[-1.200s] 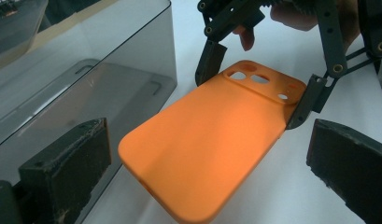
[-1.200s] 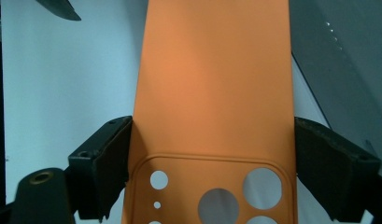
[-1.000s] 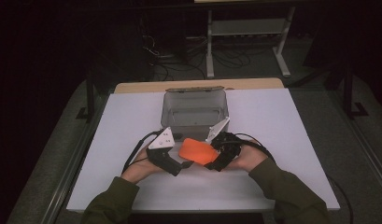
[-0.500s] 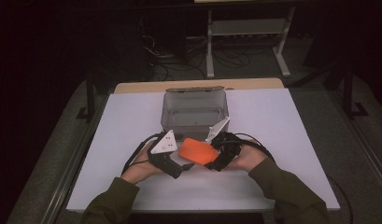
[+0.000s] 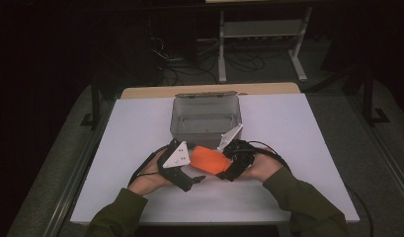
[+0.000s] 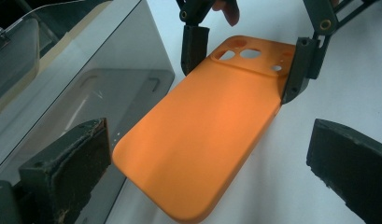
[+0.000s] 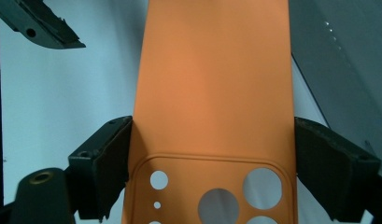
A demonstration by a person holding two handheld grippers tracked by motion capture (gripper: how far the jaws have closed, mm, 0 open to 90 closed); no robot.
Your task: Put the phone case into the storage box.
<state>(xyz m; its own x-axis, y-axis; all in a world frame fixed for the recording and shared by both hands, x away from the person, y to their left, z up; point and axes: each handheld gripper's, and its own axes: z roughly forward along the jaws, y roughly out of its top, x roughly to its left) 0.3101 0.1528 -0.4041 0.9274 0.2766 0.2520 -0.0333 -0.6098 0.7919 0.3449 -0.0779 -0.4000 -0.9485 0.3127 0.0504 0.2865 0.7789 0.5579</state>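
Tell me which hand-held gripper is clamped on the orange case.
The right hand-held gripper: its jaws press both edges of the orange case at the camera-hole end. The left hand-held gripper is open, its jaws clear of the case's other end.

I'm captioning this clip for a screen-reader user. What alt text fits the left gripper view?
An orange phone case is held at its camera-cutout end by the right gripper above a white table. The left gripper has its two black jaws open on either side of the near end, beside a clear box.
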